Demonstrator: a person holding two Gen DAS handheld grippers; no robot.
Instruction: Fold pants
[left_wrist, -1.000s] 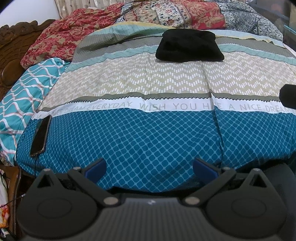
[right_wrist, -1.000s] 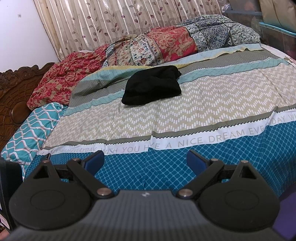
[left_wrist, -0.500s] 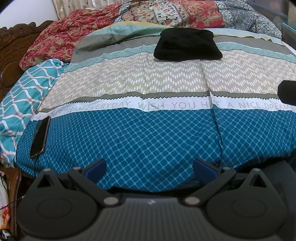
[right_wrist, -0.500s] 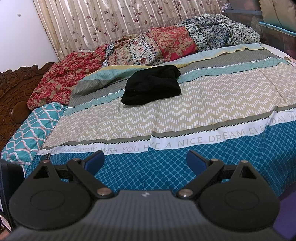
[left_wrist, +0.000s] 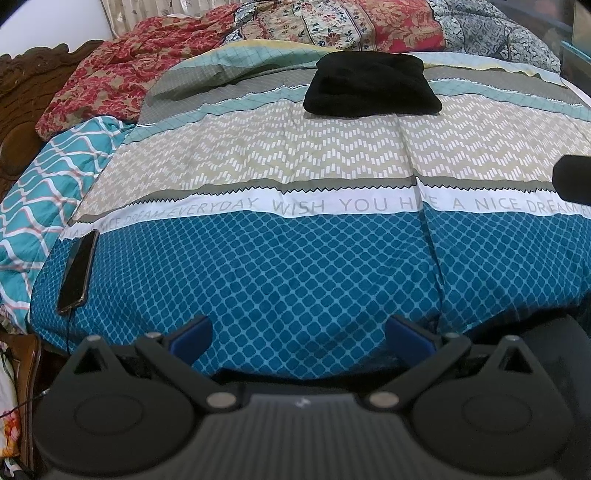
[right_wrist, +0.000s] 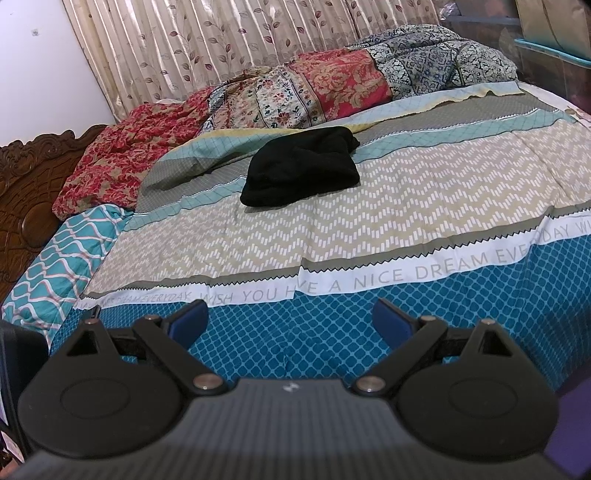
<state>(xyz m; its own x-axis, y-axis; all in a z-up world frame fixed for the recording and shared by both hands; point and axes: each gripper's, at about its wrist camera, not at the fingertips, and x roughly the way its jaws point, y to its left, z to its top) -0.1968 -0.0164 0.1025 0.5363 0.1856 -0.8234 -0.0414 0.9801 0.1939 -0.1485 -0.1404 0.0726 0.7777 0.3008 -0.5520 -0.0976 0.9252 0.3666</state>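
The black pants lie folded into a compact bundle on the far part of the bed; they also show in the right wrist view. My left gripper is open and empty, low over the near blue part of the bedspread, far from the pants. My right gripper is open and empty, also over the near blue edge of the bedspread. A dark piece of the right gripper pokes in at the right edge of the left wrist view.
A black phone with a cable lies at the bed's near left corner. Patterned quilts and a red blanket are piled along the far side. A carved wooden headboard stands at left, curtains behind.
Both grippers stay open and nearly still. The left view has shifted slightly, so the bed sits a little higher and more to the left in the frame.
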